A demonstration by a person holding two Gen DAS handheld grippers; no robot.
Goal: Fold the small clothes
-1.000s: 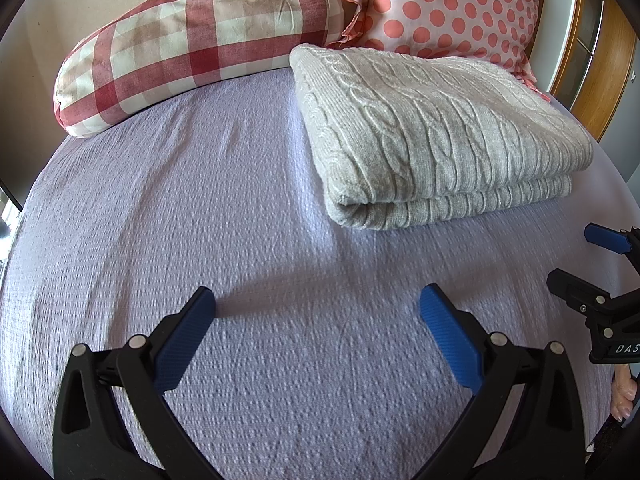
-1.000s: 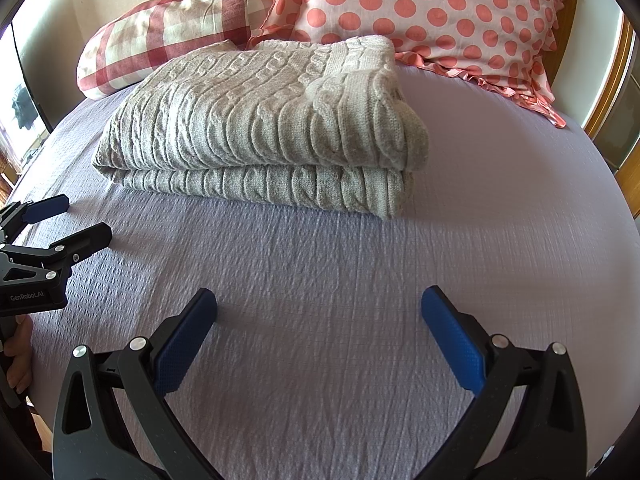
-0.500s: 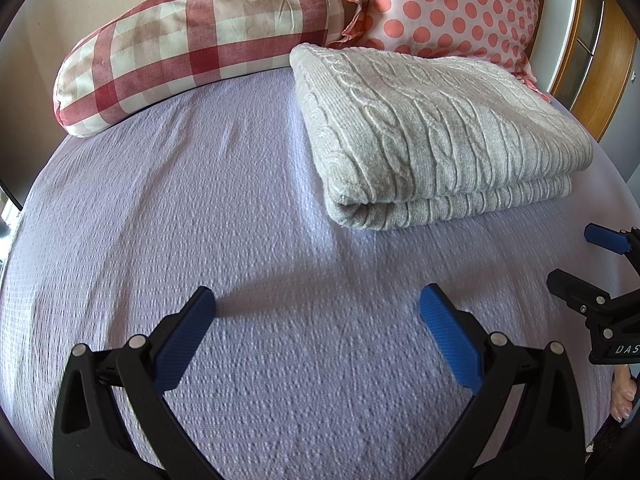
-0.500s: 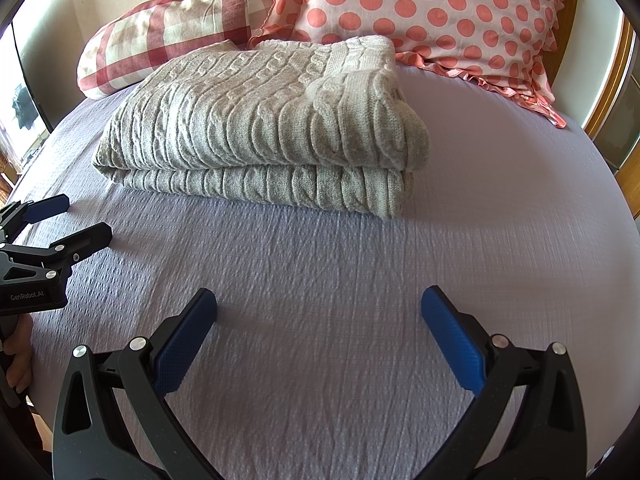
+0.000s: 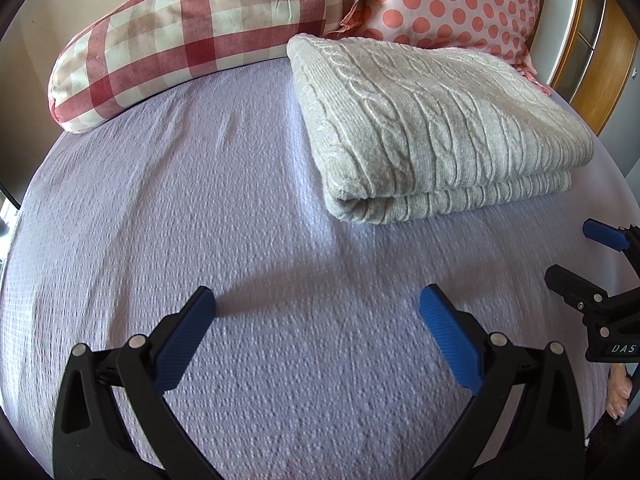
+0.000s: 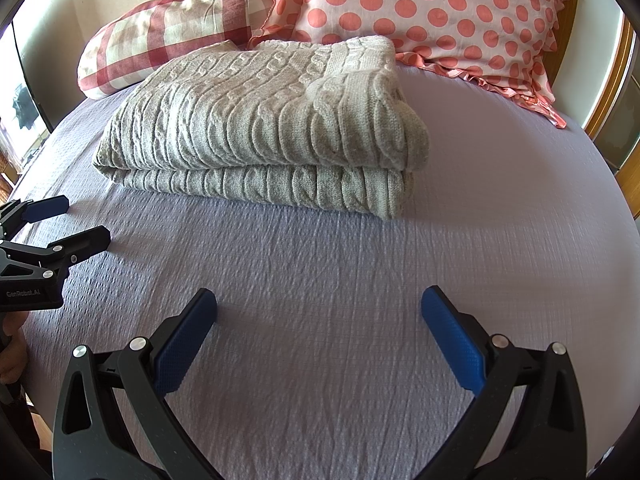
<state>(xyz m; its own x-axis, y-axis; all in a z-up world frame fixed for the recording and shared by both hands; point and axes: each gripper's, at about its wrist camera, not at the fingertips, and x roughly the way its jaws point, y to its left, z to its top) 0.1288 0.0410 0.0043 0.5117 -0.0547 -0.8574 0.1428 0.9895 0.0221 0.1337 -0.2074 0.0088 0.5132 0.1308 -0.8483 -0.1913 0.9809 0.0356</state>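
Observation:
A grey cable-knit sweater lies folded in a neat rectangle on the lilac bedsheet; it also shows in the right wrist view. My left gripper is open and empty, low over the sheet, short of the sweater and to its left. My right gripper is open and empty, in front of the sweater's folded edge. Each gripper shows at the edge of the other's view: the right one and the left one.
A red-and-white checked pillow and a pink polka-dot pillow lie at the head of the bed behind the sweater. A wooden bed frame or cabinet stands at the far right. Bare sheet lies around both grippers.

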